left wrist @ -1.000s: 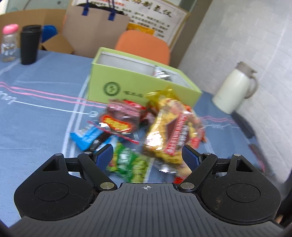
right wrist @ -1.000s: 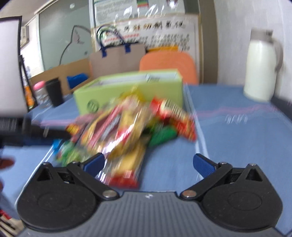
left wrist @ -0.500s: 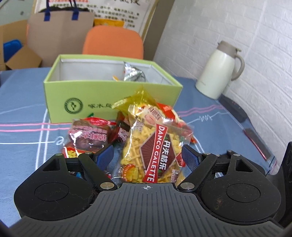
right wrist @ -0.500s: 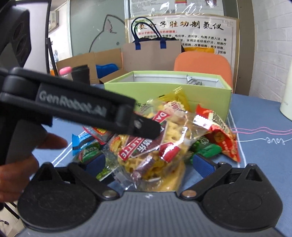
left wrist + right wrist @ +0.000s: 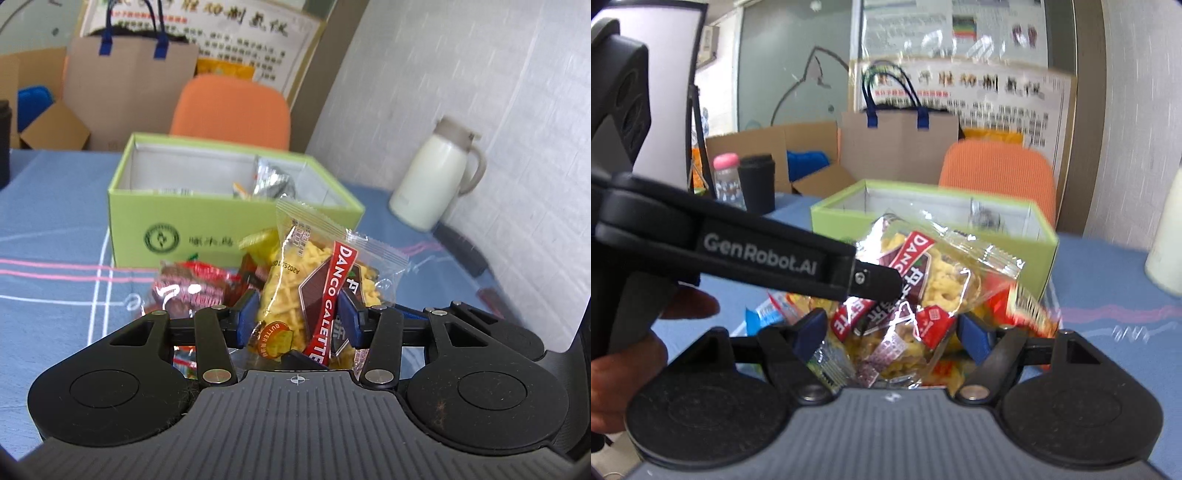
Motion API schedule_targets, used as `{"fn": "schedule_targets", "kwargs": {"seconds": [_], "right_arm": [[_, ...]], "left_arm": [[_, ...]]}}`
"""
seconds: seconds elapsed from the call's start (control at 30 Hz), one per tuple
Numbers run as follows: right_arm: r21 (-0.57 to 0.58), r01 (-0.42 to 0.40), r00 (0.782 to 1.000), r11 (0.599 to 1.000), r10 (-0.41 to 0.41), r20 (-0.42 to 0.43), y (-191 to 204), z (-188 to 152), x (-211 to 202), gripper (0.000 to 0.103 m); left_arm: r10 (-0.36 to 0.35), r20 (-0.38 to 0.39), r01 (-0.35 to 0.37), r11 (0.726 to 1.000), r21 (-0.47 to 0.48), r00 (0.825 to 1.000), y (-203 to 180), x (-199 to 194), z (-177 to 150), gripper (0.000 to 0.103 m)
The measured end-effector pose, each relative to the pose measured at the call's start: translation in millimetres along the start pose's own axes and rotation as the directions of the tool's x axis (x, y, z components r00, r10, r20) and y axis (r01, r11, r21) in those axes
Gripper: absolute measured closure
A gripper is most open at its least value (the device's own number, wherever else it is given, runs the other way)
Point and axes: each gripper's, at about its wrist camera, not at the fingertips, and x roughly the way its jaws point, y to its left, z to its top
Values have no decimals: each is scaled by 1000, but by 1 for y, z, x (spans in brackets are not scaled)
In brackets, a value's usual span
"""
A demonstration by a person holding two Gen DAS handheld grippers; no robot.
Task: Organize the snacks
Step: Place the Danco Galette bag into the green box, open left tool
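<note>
- The left gripper [image 5: 297, 315] has its blue pads pressing both sides of a clear galette packet [image 5: 317, 273], its jaws closing on it; the packet stands upright at the frame's centre.
- The right gripper [image 5: 892, 334] is closing too, the same packet's lower end [image 5: 908, 332] between its blue pads; whether the pads press it, I cannot tell.
- In the right wrist view the left gripper's arm crosses from 9 o'clock, a hand [image 5: 624, 354] on its handle.
- A green box [image 5: 221, 221] sits open on the blue desk [image 5: 48, 229] at 12 o'clock from the packet, a silver packet [image 5: 269, 179] inside.
- More snacks [image 5: 188, 291] lie at 9 o'clock from the packet.
- A cream jug [image 5: 432, 177] stands at 2 o'clock.
</note>
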Motion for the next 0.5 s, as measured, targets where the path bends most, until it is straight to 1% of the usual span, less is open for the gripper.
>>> {"fn": "schedule_targets", "kwargs": {"seconds": [0.07, 0.13, 0.23, 0.3, 0.33, 0.5], "right_arm": [[4, -1, 999, 1000, 1, 32, 0, 6, -5, 26], [-13, -3, 999, 1000, 4, 49, 0, 15, -1, 26], [-48, -18, 998, 999, 21, 59, -3, 35, 19, 26], [-68, -28, 998, 997, 32, 58, -6, 50, 37, 26], [-84, -36, 997, 996, 41, 59, -8, 59, 48, 26], [-108, -78, 995, 991, 84, 45, -25, 109, 101, 26]], "left_arm": [[-11, 26, 11, 1000, -7, 1000, -1, -9, 2, 75], [-19, 32, 20, 1000, -19, 999, 0, -12, 6, 74], [4, 40, -3, 999, -35, 999, 8, -4, 22, 75], [34, 52, -32, 998, -47, 998, 16, 7, 38, 77], [45, 52, -42, 998, -54, 998, 20, 14, 48, 81], [88, 62, -82, 992, -100, 994, 47, 44, 103, 82]]}}
